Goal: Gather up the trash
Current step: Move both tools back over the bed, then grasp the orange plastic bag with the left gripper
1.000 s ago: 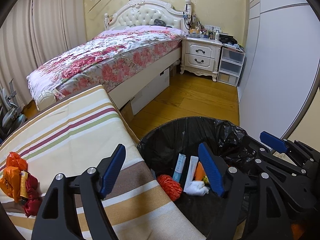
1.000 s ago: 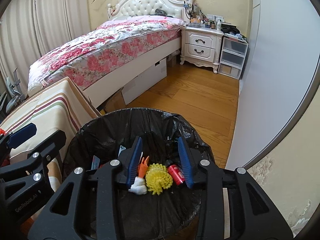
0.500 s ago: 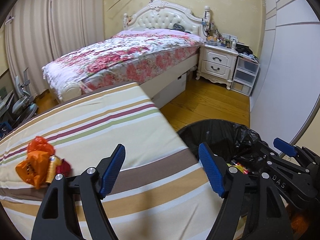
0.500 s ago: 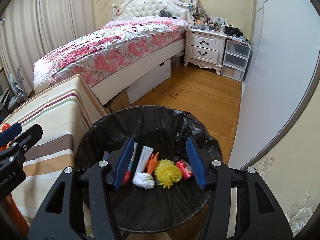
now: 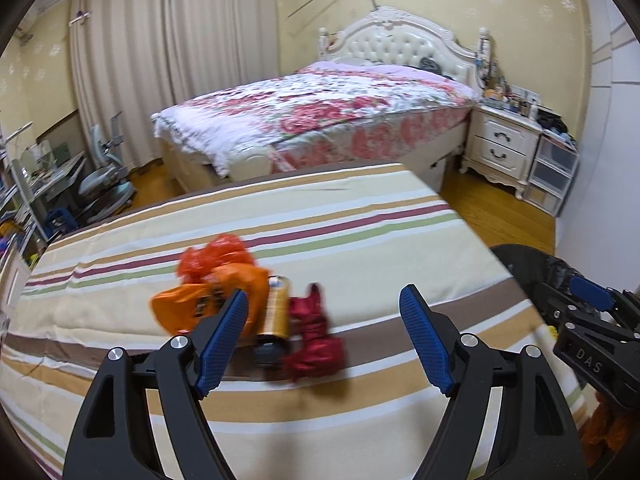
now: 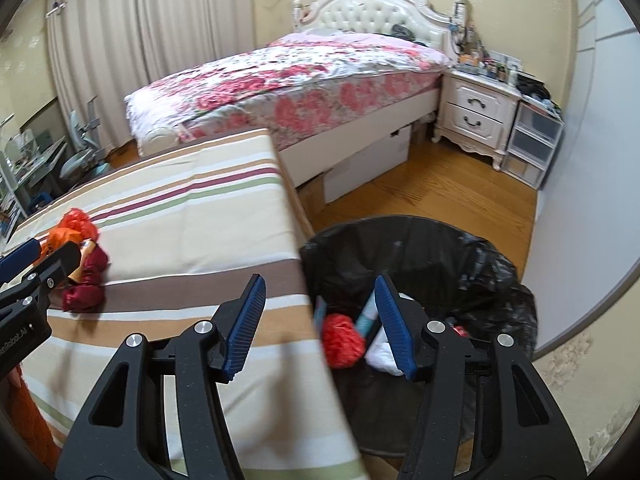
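A heap of trash lies on the striped table (image 5: 360, 240): an orange plastic bag (image 5: 208, 292), a gold can (image 5: 276, 310) and a dark red crumpled wrapper (image 5: 316, 336). My left gripper (image 5: 324, 340) is open and empty, just short of the heap. The heap also shows in the right wrist view (image 6: 80, 256). My right gripper (image 6: 320, 320) is open and empty over the table's right edge, beside the black-lined bin (image 6: 440, 248). The bin holds a red mesh ball (image 6: 344, 340), a tube and white paper.
A bed with a floral cover (image 5: 320, 112) stands behind the table. A white nightstand (image 5: 500, 148) and plastic drawers (image 5: 552, 176) are at the right wall. A desk chair (image 5: 104, 176) is at the far left. Wooden floor (image 6: 440, 192) lies between bed and bin.
Both grippers have swung left, away from the bin and toward the table. The left gripper now faces the trash heap close up. The right gripper has left the bin's middle.
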`<state>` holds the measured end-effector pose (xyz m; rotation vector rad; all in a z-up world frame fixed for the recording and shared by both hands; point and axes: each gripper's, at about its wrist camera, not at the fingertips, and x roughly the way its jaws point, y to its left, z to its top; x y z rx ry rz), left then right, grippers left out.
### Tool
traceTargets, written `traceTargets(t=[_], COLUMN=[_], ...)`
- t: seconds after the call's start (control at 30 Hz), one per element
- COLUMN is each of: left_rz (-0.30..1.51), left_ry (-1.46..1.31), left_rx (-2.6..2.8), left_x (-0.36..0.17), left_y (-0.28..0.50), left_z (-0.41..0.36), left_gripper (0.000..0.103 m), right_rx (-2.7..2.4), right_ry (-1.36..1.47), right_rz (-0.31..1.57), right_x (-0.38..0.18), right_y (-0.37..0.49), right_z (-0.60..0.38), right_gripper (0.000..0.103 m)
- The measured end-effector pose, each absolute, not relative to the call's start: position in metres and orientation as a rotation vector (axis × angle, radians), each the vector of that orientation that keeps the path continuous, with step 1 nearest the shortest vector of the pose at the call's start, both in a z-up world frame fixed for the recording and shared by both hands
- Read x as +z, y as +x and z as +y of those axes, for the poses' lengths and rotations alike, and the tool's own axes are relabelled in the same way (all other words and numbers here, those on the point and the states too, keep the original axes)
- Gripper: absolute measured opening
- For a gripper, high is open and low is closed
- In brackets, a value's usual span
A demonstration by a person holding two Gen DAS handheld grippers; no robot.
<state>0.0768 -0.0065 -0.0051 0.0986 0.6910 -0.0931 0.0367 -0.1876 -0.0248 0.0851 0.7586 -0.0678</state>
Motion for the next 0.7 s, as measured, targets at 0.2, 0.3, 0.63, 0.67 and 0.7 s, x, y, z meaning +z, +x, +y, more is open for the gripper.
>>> traceTargets(t=[0.2, 0.3, 0.63, 0.67, 0.7], left_rz=[0.701, 0.703, 0.777, 0.785, 0.788], left_ry=[0.073, 0.076, 0.081, 0.075, 0.068], left_rx=[-0.022, -0.007, -0.014, -0.022, -0.031], left_x=[-0.007, -0.01, -0.031, -0.033, -0.034], left_y=[0.084, 0.088, 0.109, 0.11, 0.11], left_z=[0.027, 0.039, 0.061, 0.064, 0.066], left_gripper=[0.076, 0.077, 0.078, 0.078, 0.078], right_rx=[0.006, 0.028, 0.072, 0.076, 0.078], right_ry=[0.062, 0.057, 0.012, 0.007, 0.004], right_rz=[0.768, 0.773, 0.796, 0.799, 0.8], right_x=[-0.022, -0.022, -0.026, -0.027, -0.027], right_y=[0.047, 0.05, 0.055, 0.056, 0.056], right_z=[-0.153, -0.139, -0.11, -0.107, -0.104], right_gripper=[0.056, 0.061, 0.061, 0.061, 0.061])
